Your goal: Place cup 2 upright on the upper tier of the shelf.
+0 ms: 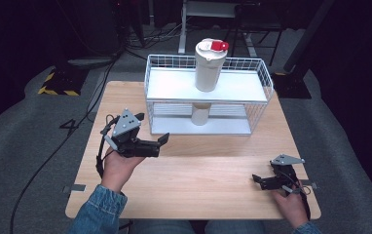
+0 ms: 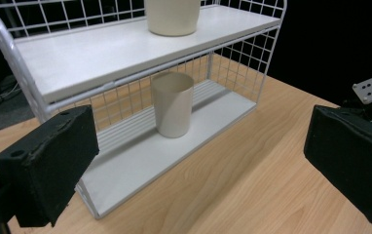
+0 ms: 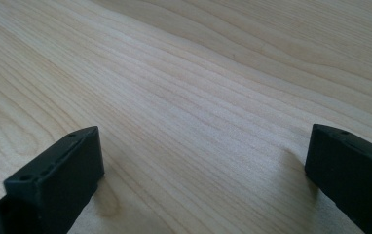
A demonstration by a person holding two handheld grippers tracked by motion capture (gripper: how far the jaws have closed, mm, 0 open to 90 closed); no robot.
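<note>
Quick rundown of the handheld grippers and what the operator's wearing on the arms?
Both the left gripper and the right gripper are black, each with two blocky, foam-like black jaws with small holes in their tops. Each carries a grey three-cornered plate dotted with small holes. A black cable trails from the left one. The person wears blue denim sleeves.

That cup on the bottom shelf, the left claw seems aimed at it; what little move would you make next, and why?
Probably ease the left gripper forward toward the cup. Its jaws stand wide open and hold nothing, and the cup stands upright on the lower shelf of the wire rack, ahead between them but still apart. The right gripper rests open over the table.
</note>
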